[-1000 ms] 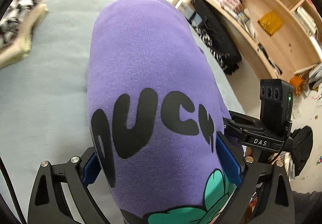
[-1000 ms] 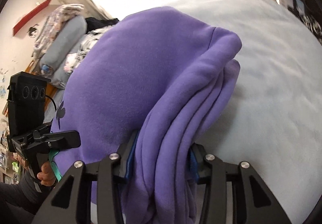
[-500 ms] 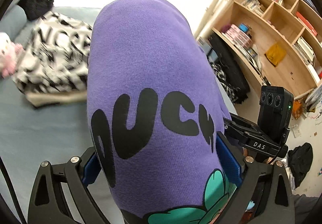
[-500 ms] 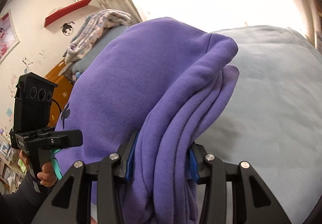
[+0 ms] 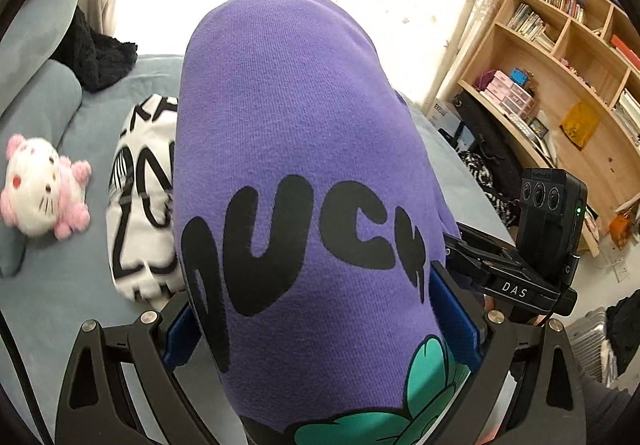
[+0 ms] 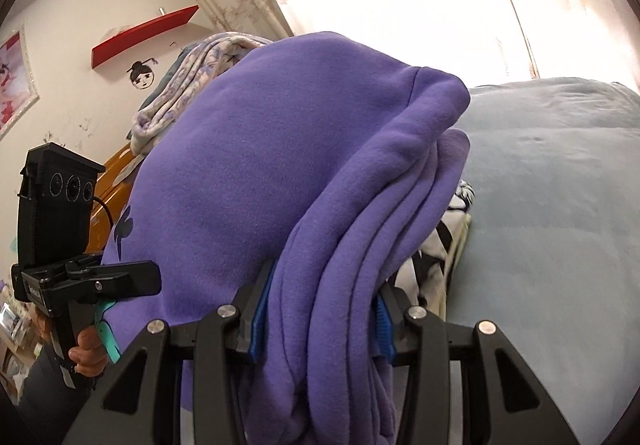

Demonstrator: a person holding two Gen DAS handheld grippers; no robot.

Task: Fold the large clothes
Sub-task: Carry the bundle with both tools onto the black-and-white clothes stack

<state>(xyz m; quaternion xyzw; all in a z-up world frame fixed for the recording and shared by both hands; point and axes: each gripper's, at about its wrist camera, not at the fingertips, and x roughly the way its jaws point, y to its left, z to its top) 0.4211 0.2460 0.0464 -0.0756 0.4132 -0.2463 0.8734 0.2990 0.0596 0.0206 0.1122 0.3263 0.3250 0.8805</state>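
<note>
My left gripper (image 5: 320, 329) and right gripper (image 6: 320, 329) each have jaws clamped on the folded purple sweatshirt (image 5: 296, 149). It seems to hang above the black-and-white garment (image 5: 140, 205) on the bed (image 6: 552, 205).

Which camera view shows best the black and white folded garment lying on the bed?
The left wrist view: the black and white garment lies on the grey bed, left of the purple sweatshirt, its lettering clear. The right wrist view shows only a strip under the sweatshirt.

Purple sweatshirt (image 5: 304, 149), folded thick, black lettering, held above grey bed.
</note>
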